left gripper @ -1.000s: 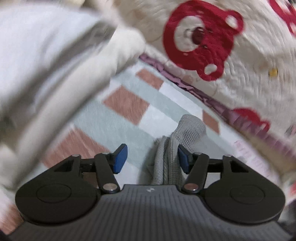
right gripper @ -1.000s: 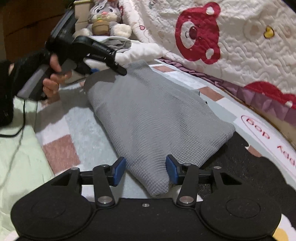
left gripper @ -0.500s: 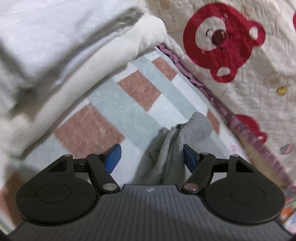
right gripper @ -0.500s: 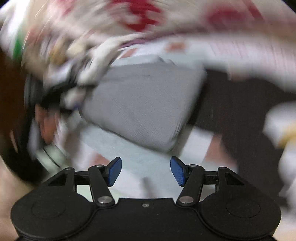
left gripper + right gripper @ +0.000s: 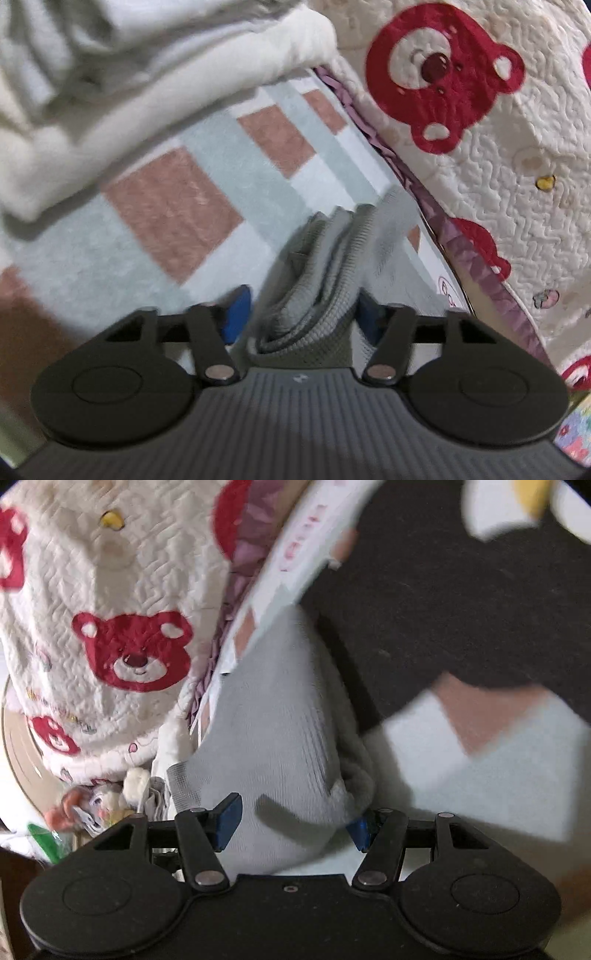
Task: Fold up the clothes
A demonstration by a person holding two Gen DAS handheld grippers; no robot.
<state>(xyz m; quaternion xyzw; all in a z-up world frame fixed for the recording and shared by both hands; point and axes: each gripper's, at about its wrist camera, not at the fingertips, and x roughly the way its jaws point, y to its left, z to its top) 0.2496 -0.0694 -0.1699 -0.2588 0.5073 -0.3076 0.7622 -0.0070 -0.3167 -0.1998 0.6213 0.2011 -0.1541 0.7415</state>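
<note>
The grey knit garment (image 5: 325, 266) lies folded on the checked bed cover. In the left wrist view its edge is bunched in several layers and fills the gap between my left gripper's (image 5: 303, 317) blue pads. The jaws stand wide, so I read that gripper as open around the fold. In the right wrist view the garment (image 5: 280, 709) runs away from the camera as a long folded slab. Its near end lies between the fingers of my right gripper (image 5: 293, 823), which is open and straddles it.
A white quilt with red bears (image 5: 461, 110) (image 5: 110, 646) rises beside the garment. Folded white bedding (image 5: 110, 92) lies piled on the pink-and-mint checked cover (image 5: 166, 206). A black cloth (image 5: 443, 590) lies to the garment's right. Small plush toys (image 5: 107, 805) sit at the lower left.
The right gripper swung round quickly and now straddles the garment's near end, facing the quilt. The left gripper's fingers narrowed slightly around the bunched edge, and more fabric sits between them.
</note>
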